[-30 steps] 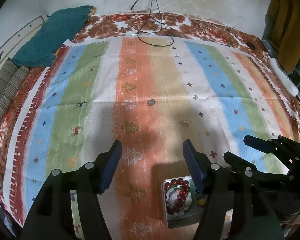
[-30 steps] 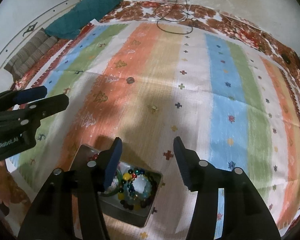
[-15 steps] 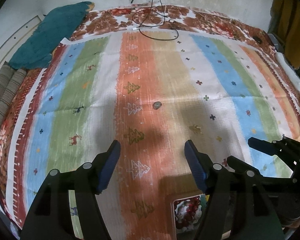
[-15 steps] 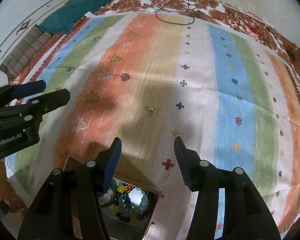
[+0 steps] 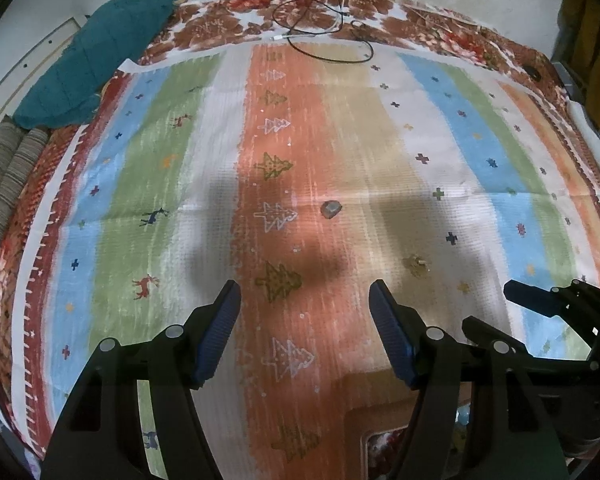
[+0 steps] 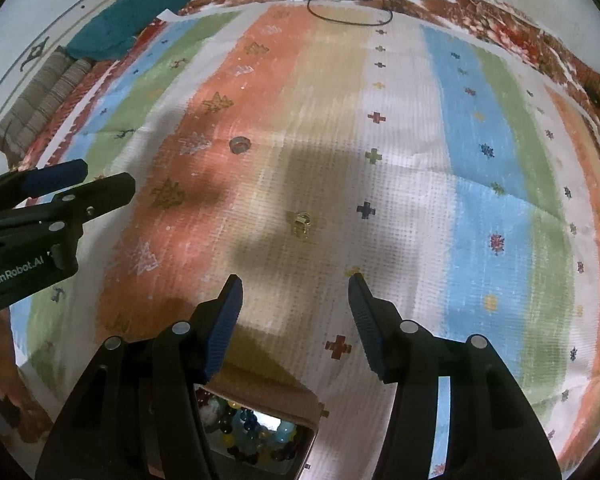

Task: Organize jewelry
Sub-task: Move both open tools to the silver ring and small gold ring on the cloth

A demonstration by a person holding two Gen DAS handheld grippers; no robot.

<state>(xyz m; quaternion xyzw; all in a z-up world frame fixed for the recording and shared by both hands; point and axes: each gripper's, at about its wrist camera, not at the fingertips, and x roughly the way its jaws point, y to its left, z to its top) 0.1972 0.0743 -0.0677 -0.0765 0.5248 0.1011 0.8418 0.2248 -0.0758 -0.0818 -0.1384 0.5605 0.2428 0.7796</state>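
Note:
A small grey ring (image 5: 331, 209) lies on the orange stripe of the striped cloth; it also shows in the right wrist view (image 6: 240, 145). A small gold ring (image 5: 416, 263) lies on the tan stripe, also in the right wrist view (image 6: 300, 220). A jewelry box (image 6: 260, 436) with colourful bead bracelets sits below both grippers, partly hidden; its edge shows in the left wrist view (image 5: 380, 452). My left gripper (image 5: 305, 332) is open and empty above the cloth. My right gripper (image 6: 295, 320) is open and empty, just short of the gold ring.
A teal quilted cushion (image 5: 100, 52) and rolled striped mats (image 5: 8, 184) lie at the far left. A black cable (image 5: 324, 36) loops at the cloth's far edge. Yellow fabric (image 5: 592, 52) hangs at the right.
Both grippers have moved forward over the cloth away from the box, which has slid toward the bottom edge of both views. The rings appear closer. Both stay open.

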